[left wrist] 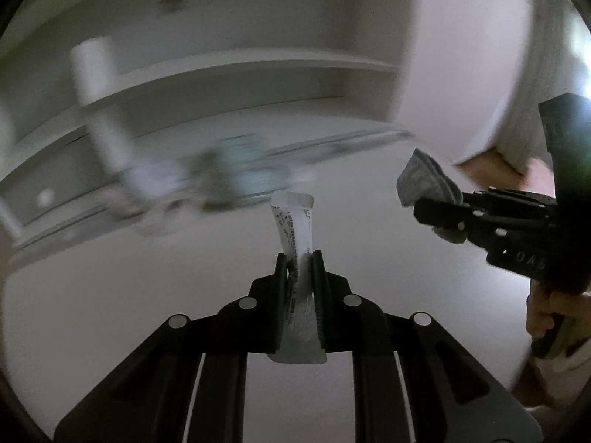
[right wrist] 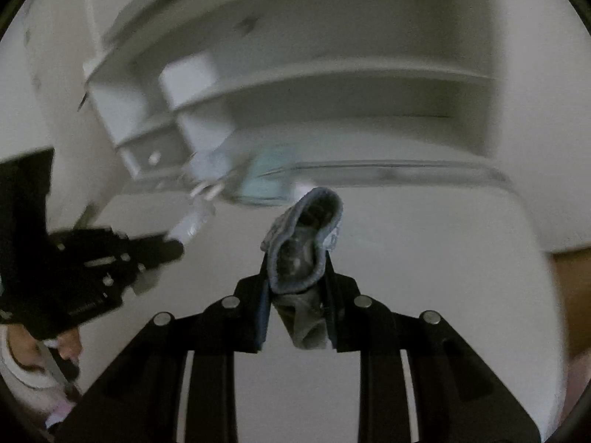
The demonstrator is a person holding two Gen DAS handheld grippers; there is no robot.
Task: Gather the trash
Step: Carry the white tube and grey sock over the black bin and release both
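Left tongs [left wrist: 300, 258] clamp a clear wrapper [left wrist: 293, 221]; right tongs [right wrist: 295, 262] pinch a crumpled grey packet [right wrist: 303, 236], both lifted clear of the white surface [left wrist: 147, 313] for disposal.

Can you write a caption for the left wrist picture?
Left hand-held gripper pinches a white sachet; right hand-held gripper holds a crumpled wrapper.
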